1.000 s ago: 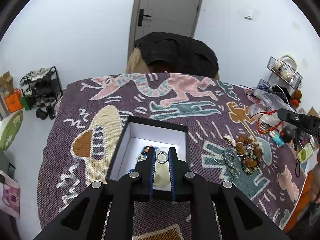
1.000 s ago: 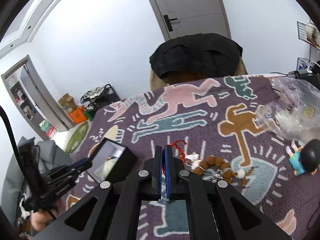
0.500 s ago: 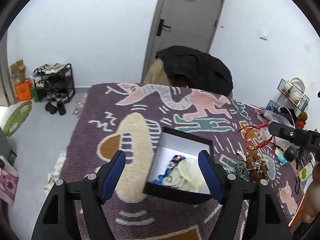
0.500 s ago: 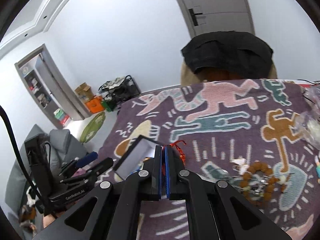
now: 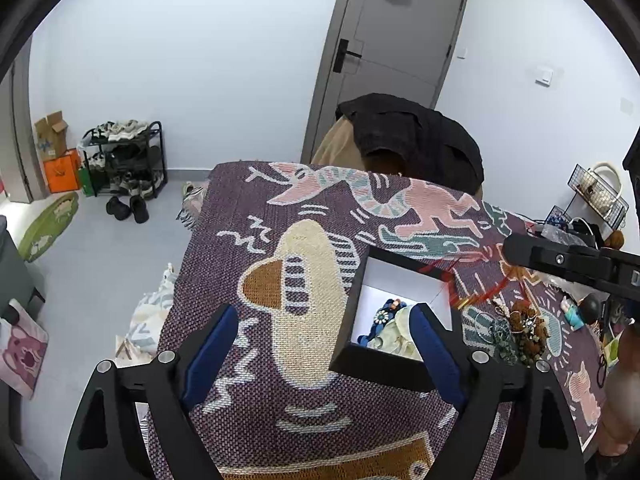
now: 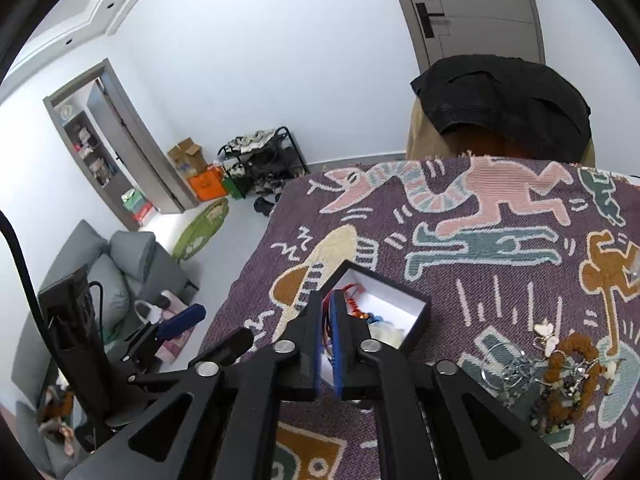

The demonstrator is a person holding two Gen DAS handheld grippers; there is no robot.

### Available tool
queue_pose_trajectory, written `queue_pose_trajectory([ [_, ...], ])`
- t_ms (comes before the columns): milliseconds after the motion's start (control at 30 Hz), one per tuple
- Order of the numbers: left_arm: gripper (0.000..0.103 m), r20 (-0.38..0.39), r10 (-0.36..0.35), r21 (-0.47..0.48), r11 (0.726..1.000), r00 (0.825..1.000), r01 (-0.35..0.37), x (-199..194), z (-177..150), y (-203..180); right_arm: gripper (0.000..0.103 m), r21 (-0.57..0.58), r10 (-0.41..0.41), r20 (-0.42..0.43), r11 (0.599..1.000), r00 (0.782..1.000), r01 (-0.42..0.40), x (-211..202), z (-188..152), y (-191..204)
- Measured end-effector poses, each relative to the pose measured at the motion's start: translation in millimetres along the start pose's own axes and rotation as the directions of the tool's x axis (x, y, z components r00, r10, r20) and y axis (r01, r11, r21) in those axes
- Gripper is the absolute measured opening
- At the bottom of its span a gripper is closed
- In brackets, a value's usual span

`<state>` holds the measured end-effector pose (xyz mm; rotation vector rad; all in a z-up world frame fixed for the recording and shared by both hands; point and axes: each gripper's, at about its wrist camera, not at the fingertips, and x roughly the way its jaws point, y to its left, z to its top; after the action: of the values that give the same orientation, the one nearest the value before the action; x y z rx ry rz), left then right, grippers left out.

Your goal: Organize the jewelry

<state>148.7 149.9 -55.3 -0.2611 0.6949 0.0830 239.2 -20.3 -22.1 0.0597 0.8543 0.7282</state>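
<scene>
Box [image 5: 404,276]: black, white-lined, lid off, mid-counter toward its left edge; blue beads, a pale piece and other jewelry already inside.
Left tongs [image 5: 322,340]: jaws have just been opening, now wide, holding nothing, one pad over the box.
Right tongs [image 6: 327,332]: over the box, jaws have just been parting slightly; red cord [image 6: 352,300] runs between them and trails into the box, apparently being let go.
Pile [image 6: 560,368]: brown beads and chains left near the counter's right edge.
Progress: partly done.
</scene>
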Motion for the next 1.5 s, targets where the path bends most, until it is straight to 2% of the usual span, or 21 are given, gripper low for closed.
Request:
queue_pose_trajectory([
  [33, 0.088, -0.001, 0.001, -0.002, 1.0, 1.0, -0.001, 0.1, -0.2, 0.9, 0.057, 0.008, -0.001, -0.01, 1.0, 1.0, 0.001, 1.2, -0.5, -1.1],
  [67, 0.088, -0.004, 0.001, -0.005, 1.0, 1.0, -0.001, 0.4, -0.1, 1.7, 0.085, 0.017, -0.003, -0.004, 1.0, 1.0, 0.003, 0.2, -1.9, -3.0],
  [100, 0.088, -0.006, 0.002, -0.006, 1.0, 1.0, -0.002, 0.9, 0.1, 1.6, 0.089, 0.033, -0.008, 0.027, 0.999, 1.0, 0.007, -4.8, -4.9, -7.5],
  [133, 0.088, -0.006, 0.001, -0.006, 1.0, 1.0, -0.001, 0.6, 0.0, 1.4, 0.09, 0.042, -0.012, 0.049, 0.999, 0.999, 0.01, -9.5, -7.4, -11.6],
  [333, 0.088, -0.005, -0.019, 0.0, 1.0, 1.0, 0.019, 0.1, -0.2, -11.6, 0.09, 0.122, -0.014, 0.056, 0.992, 0.998, 0.007, -28.0, -20.2, -39.8],
  [700, 0.088, -0.015, -0.071, 0.095, 0.993, 0.997, 0.072, -3.4, -6.1, -64.5, 0.09, 0.195, -0.077, 0.129, 0.979, 0.989, 0.051, -77.7, -49.1, -76.2],
  [933, 0.088, -0.052, -0.111, 0.148, 0.982, 0.992, 0.117, 4.8, -13.3, -102.0, 0.09, 0.235, -0.125, 0.135, 0.968, 0.983, 0.091, -101.6, -67.6, -105.6],
  [1400, 0.088, -0.119, -0.207, 0.194, 0.954, 0.971, 0.227, 23.3, -23.8, -161.0, 0.09, 0.321, -0.196, 0.148, 0.937, 0.969, 0.14, -130.8, -103.2, -164.9],
  [1500, 0.08, -0.148, -0.221, 0.208, 0.946, 0.964, 0.249, 30.4, -27.9, -173.1, 0.09, 0.344, -0.2, 0.142, 0.929, 0.97, 0.141, -131.0, -108.6, -177.3],
])
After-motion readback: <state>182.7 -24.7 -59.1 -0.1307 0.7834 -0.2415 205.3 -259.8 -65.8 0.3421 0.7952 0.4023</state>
